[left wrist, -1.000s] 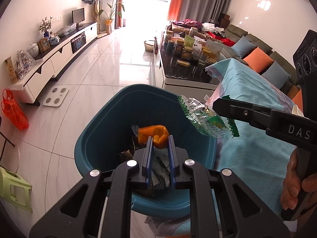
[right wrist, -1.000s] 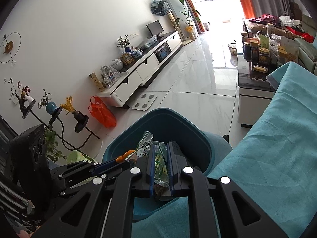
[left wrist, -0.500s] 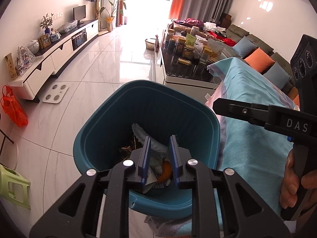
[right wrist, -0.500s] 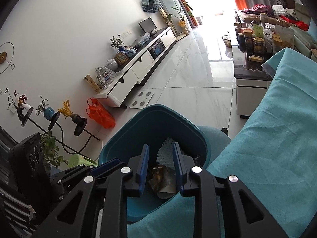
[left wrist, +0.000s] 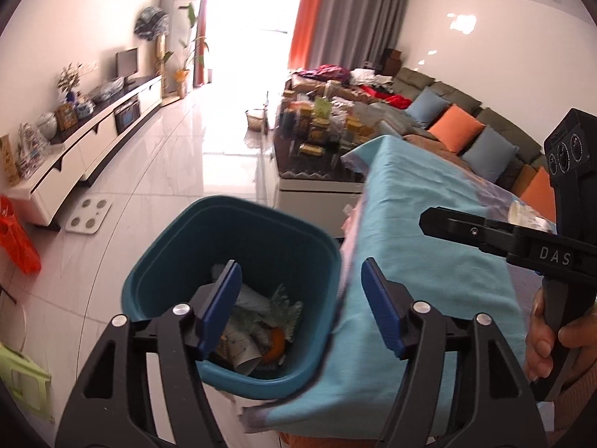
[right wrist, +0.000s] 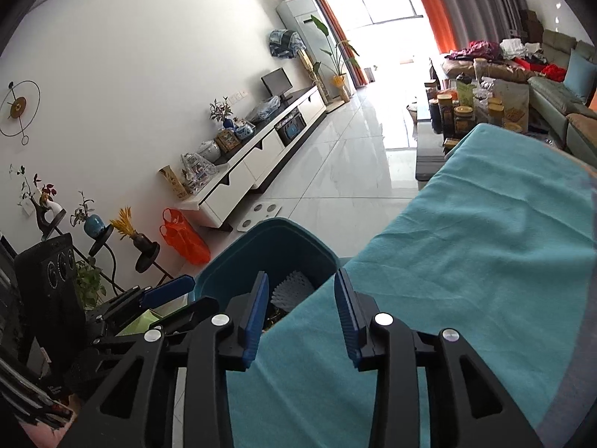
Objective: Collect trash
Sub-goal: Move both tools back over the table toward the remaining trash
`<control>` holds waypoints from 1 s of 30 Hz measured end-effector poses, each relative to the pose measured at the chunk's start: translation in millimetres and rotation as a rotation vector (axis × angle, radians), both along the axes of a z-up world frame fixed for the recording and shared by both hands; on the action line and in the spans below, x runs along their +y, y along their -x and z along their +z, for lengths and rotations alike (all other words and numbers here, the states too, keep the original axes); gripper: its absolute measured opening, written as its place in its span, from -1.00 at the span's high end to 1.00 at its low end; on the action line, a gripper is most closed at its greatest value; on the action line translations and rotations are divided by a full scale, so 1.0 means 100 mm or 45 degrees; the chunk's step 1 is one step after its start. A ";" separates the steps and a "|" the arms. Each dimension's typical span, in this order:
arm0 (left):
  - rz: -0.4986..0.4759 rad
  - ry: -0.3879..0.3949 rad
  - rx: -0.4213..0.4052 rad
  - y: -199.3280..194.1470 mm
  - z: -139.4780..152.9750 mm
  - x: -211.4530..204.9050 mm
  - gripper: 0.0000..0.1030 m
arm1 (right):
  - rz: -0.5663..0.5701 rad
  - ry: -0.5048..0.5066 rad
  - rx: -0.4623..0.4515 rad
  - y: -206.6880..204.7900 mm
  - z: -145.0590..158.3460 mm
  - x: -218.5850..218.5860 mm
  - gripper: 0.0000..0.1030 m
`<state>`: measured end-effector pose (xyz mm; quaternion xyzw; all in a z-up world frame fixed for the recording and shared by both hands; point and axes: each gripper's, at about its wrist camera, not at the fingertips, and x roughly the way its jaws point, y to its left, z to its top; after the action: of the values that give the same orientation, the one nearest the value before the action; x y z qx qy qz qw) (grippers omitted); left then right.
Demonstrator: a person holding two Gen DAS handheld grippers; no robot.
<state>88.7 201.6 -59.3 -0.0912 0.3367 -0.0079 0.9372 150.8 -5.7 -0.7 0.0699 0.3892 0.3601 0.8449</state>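
both tongs (left wrist: 300,287) now spread, wrappers (left wrist: 261,332) binned

The bin (left wrist: 231,261) stands on the floor (left wrist: 194,171) just left of the cloth-covered table (left wrist: 429,261), touching the cloth's (right wrist: 466,261) hanging edge. Trash (left wrist: 261,332) lies in the bin, with a peel (left wrist: 277,349) among it. Beyond the table stands a low table (left wrist: 317,183) crowded with jars (left wrist: 317,127); right of that runs a sofa (left wrist: 447,100) with cushions (left wrist: 455,127). Along the left wall runs a cabinet (left wrist: 86,149) with a screen (left wrist: 126,61) on it, a scale (left wrist: 88,216) on the floor before it, and a bag (left wrist: 16,239) at its near end.
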 end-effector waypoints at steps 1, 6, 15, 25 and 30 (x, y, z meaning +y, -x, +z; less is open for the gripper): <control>-0.027 -0.005 -0.014 0.01 0.03 -0.09 -0.33 | -0.019 0.001 -0.023 0.05 0.04 -0.10 0.31; -0.189 -0.001 -0.053 -0.04 0.13 -0.58 -0.38 | -0.147 0.005 -0.096 0.26 0.15 -0.72 0.26; -0.432 -0.024 -0.047 -0.23 0.18 -1.57 -0.38 | -0.472 0.032 -0.098 0.62 0.15 -1.84 0.25; -0.613 -0.063 -0.041 -0.52 0.21 -2.50 -0.48 | -0.771 0.066 -0.081 1.00 -0.01 -2.82 0.15; -0.693 -0.080 -0.025 -0.74 0.22 -2.92 -0.53 | -0.899 0.058 -0.052 1.16 -0.10 -3.22 0.11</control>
<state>163.0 -90.0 -37.4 0.0318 0.3396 -0.2500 0.9062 35.3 -327.7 -10.6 0.1739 0.3320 0.0384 0.9263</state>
